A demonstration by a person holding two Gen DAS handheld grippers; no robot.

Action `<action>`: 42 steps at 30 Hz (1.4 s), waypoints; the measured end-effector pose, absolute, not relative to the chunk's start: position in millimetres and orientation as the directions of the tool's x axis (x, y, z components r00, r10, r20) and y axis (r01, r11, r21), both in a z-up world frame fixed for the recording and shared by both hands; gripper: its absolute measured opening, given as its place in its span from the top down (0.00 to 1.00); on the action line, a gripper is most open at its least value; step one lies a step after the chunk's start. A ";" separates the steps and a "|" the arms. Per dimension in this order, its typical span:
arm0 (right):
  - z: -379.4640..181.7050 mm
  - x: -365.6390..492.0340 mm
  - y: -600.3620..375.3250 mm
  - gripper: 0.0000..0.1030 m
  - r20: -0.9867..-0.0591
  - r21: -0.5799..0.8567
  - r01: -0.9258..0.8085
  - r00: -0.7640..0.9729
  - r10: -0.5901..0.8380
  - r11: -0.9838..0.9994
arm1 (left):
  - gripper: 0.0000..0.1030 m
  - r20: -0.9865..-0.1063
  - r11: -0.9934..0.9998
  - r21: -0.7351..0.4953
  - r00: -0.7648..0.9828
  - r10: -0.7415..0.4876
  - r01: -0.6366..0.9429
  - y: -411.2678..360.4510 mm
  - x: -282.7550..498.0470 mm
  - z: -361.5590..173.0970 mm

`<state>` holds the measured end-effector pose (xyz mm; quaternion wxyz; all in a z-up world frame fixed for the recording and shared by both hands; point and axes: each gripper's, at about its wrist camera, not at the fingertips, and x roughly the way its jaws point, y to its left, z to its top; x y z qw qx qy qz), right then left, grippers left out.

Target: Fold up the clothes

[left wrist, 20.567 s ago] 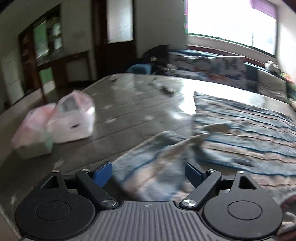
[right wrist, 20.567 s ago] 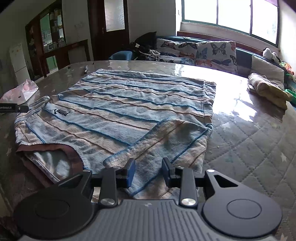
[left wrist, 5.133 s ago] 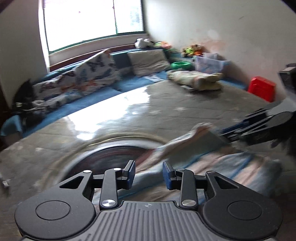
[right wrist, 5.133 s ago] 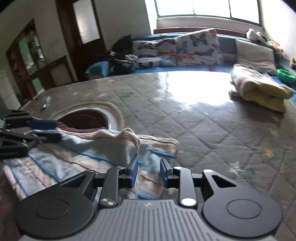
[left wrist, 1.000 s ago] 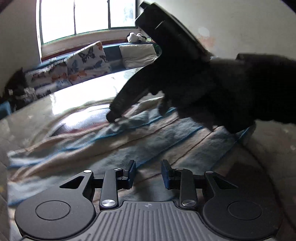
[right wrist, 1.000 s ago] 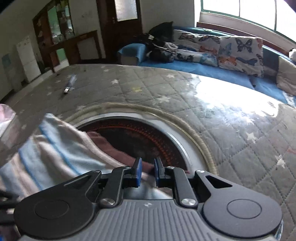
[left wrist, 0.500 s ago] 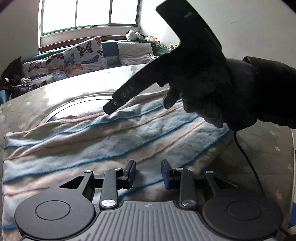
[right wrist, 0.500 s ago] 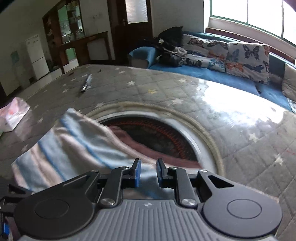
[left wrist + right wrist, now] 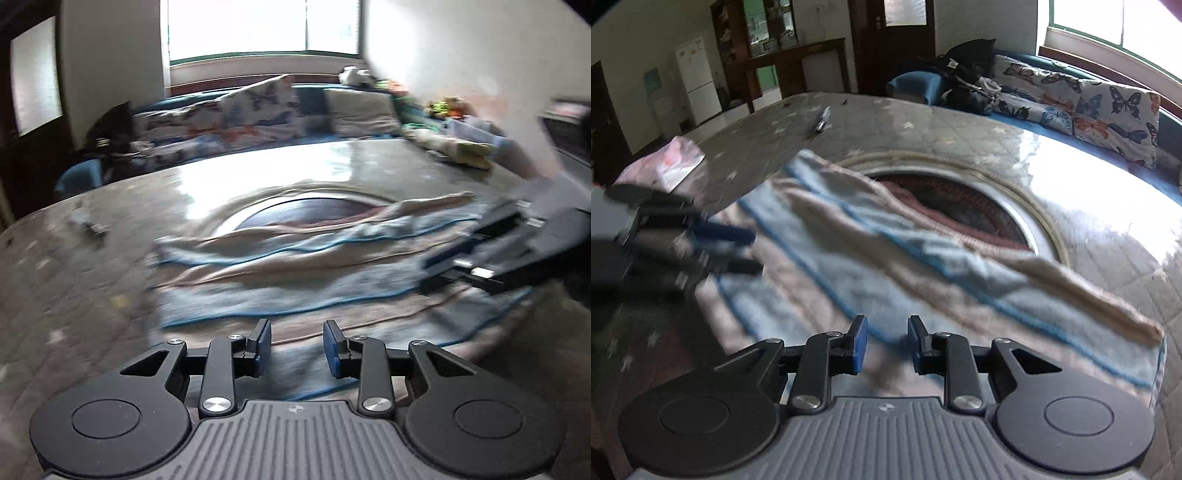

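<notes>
Two grippers over one striped garment [image 9: 295, 273], spread folded on the quilted table [image 9: 1108, 258] ahead of both, partly covering the round inset [image 9: 979, 206]. Left gripper [image 9: 297, 349]: jaws partly apart, nothing clamped, cloth lying below. Right gripper [image 9: 884, 345]: jaws opening, no cloth between. Judged: fold laid, hold released for next fold.

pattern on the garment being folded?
Light blue and beige stripes with thin blue lines on the terry-cloth shirt; clearest in right wrist view.
</notes>
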<state>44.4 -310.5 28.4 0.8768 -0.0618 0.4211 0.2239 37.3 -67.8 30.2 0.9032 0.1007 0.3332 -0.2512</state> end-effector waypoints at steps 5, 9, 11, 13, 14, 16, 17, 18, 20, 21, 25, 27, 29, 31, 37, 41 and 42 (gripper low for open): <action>25.0 11.9 -306.3 0.71 -0.771 0.065 -0.475 0.534 0.346 0.878 | 0.67 -0.658 0.866 0.019 0.659 -0.365 0.499 -52.2 30.4 27.6; 30.7 -11.0 -307.2 0.71 -0.763 0.052 -0.492 0.541 0.352 0.869 | 0.67 -0.648 0.876 0.015 0.671 -0.359 0.482 -47.5 22.3 29.2; 34.7 -21.2 -312.6 0.70 -0.760 0.060 -0.483 0.546 0.354 0.874 | 0.67 -0.638 0.890 0.018 0.690 -0.341 0.456 -42.3 20.0 31.4; 38.2 -31.2 -320.4 0.70 -0.754 0.063 -0.461 0.559 0.345 0.885 | 0.67 -0.631 0.905 0.026 0.710 -0.314 0.424 -35.7 17.8 33.2; 39.6 -36.3 -326.0 0.70 -0.750 0.062 -0.443 0.570 0.334 0.895 | 0.67 -0.628 0.912 0.029 0.717 -0.301 0.408 -32.4 17.3 33.7; 42.5 -46.2 -338.6 0.70 -0.741 0.063 -0.398 0.595 0.310 0.915 | 0.66 -0.627 0.923 0.036 0.728 -0.277 0.383 -27.0 16.7 33.6; 43.9 -51.0 -345.5 0.70 -0.736 0.065 -0.373 0.609 0.297 0.926 | 0.65 -0.627 0.928 0.042 0.733 -0.264 0.370 -24.7 16.5 33.4; 45.3 -55.7 -352.4 0.70 -0.730 0.068 -0.347 0.622 0.283 0.936 | 0.60 -0.628 0.933 0.046 0.737 -0.251 0.358 -22.3 16.2 33.0; 49.2 -65.4 -367.9 0.69 -0.713 0.067 -0.289 0.655 0.248 0.955 | 0.57 -0.636 0.936 0.037 0.731 -0.247 0.349 -18.4 16.6 31.2; 50.6 -69.5 -376.0 0.68 -0.704 0.071 -0.259 0.671 0.232 0.963 | 0.57 -0.642 0.937 0.030 0.726 -0.248 0.347 -16.6 16.8 30.2; 53.2 -83.3 -406.2 0.63 -0.674 0.082 -0.141 0.722 0.159 0.987 | 0.57 -0.651 0.938 0.019 0.716 -0.251 0.346 -14.0 16.4 28.1; 51.8 -85.9 -419.0 0.62 -0.665 0.096 -0.090 0.735 0.131 0.991 | 0.57 -0.656 0.939 0.009 0.711 -0.254 0.344 -13.0 16.8 27.5; 47.6 -86.1 -430.6 0.62 -0.662 0.124 -0.049 0.739 0.120 0.991 | 0.57 -0.663 0.940 -0.005 0.703 -0.258 0.341 -11.9 17.4 27.0; 41.4 -84.8 -440.0 0.62 -0.662 0.141 -0.008 0.742 0.100 0.990 | 0.57 -0.665 0.940 -0.010 0.700 -0.260 0.340 -11.0 16.9 27.1; 19.2 -81.7 -464.9 0.67 -0.678 0.267 0.082 0.724 0.126 0.960 | 0.56 -0.668 0.940 0.003 0.700 -0.251 0.340 -10.6 16.7 25.4; 21.8 -85.3 -463.9 0.67 -0.675 0.247 0.086 0.730 0.108 0.965 | 0.56 -0.669 0.940 0.030 0.705 -0.234 0.340 -12.7 14.9 27.0; 24.7 -86.0 -462.5 0.67 -0.669 0.238 0.086 0.736 0.099 0.968 | 0.56 -0.669 0.940 0.034 0.707 -0.231 0.339 -12.8 14.5 27.4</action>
